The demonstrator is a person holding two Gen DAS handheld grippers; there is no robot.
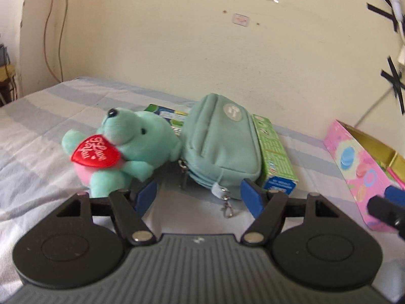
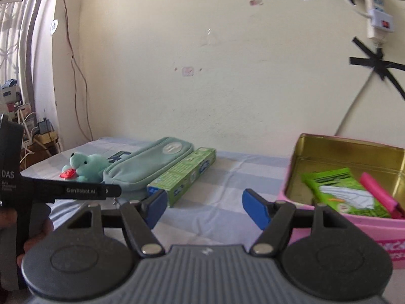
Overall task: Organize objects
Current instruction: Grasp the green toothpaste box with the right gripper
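My left tongs (image 1: 198, 196) stand open with nothing between the blue pads, low over the striped bedsheet (image 1: 38, 131). Just ahead of them lies a mint-green zip pouch (image 1: 220, 149), its metal clasp hanging toward me. A teal plush bear (image 1: 134, 147) holding a red heart leans against the pouch's left side, and a green carton (image 1: 276, 157) lies flush against its right side. Another box pokes out behind the bear, mostly hidden.

My right tongs (image 2: 205, 206) are open too, empty, over bare sheet. The left pad sits just by the near end of the green carton (image 2: 184, 174); the right pad sits near the pink tin (image 2: 336, 230). Inside the tin lie a green packet (image 2: 346, 190) and a pink marker (image 2: 379, 192). My hand (image 2: 38, 230) shows at the left edge.
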